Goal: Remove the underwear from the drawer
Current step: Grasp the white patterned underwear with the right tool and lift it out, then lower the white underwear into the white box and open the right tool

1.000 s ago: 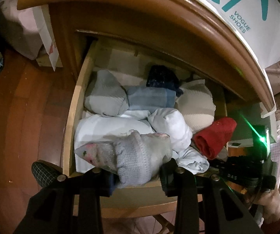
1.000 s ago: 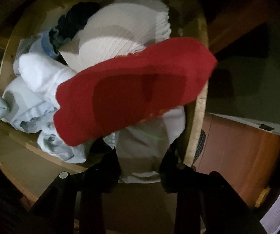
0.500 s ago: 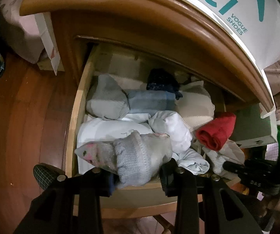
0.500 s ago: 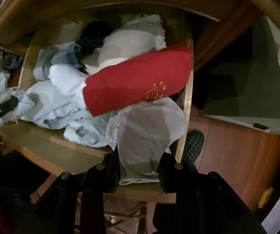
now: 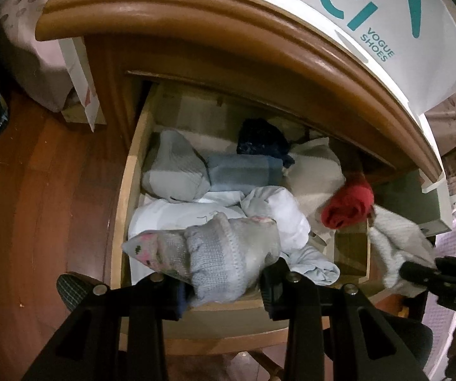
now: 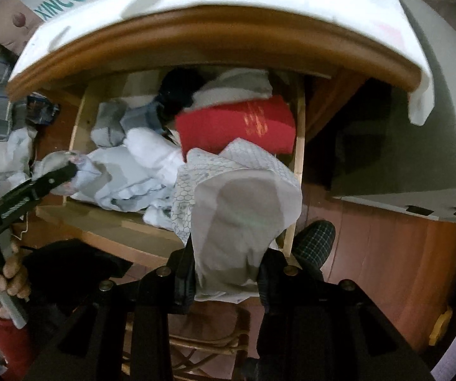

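Both grippers are clenched: our left gripper (image 5: 221, 282) grips a grey knitted sock (image 5: 218, 250) over the drawer (image 5: 123, 197) front, and our right gripper (image 6: 224, 273) grips white patterned underwear (image 6: 240, 203), lifted above the drawer's front right corner beside a red sock (image 6: 234, 123).

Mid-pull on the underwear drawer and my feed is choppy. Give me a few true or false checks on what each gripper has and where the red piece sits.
1. The right gripper has its jaws shut on a white garment. True.
2. The left gripper is empty. False: its jaws are shut on a grey knitted piece.
3. The red item is clamped in the right gripper. False: it lies in the drawer, near its right side.
4. The drawer is open with clothes inside. True.
5. A white bag printed VOGUE SHOES lies on top of the dresser. True.
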`<state>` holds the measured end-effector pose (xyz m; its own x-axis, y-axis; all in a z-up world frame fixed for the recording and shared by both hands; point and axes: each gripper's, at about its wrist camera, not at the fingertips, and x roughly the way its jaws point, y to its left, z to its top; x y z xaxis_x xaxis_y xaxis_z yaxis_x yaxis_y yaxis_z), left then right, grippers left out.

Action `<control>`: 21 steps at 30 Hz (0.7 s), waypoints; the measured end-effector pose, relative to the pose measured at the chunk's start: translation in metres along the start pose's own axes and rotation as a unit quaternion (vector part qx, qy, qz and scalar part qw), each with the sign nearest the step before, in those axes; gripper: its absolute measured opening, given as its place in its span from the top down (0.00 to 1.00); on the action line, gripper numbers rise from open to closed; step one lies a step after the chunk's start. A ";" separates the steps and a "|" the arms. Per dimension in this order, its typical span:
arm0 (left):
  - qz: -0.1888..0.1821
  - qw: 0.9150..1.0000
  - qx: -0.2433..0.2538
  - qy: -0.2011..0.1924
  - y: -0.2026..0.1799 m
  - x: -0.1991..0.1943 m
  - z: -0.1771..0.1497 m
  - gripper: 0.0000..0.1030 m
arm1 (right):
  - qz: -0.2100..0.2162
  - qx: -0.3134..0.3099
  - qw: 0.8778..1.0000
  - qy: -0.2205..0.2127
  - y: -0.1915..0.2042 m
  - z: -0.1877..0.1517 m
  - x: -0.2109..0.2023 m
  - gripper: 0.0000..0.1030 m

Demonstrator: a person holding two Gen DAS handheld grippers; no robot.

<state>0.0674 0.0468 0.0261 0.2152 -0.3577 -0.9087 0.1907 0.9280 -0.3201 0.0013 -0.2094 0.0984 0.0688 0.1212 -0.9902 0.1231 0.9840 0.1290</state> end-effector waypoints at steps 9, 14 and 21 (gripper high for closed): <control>0.014 1.000 0.004 -0.013 0.000 -0.002 0.002 0.66 | 0.009 -0.010 0.999 -0.037 0.007 -0.002 -0.048 0.73; 0.018 1.000 0.002 -0.015 0.002 -0.003 0.002 0.66 | 0.016 -0.017 0.996 -0.087 0.012 0.003 -0.104 0.73; 0.014 1.000 -0.001 -0.018 0.003 -0.006 0.002 0.66 | 0.020 -0.022 0.981 -0.192 0.026 0.042 -0.201 0.72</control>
<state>0.0691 0.0511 0.0311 0.2557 -0.3347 -0.9070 0.1823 0.9380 -0.2948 0.0324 -0.2138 0.3032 0.4424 0.1092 -0.8902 0.0698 0.9854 0.1556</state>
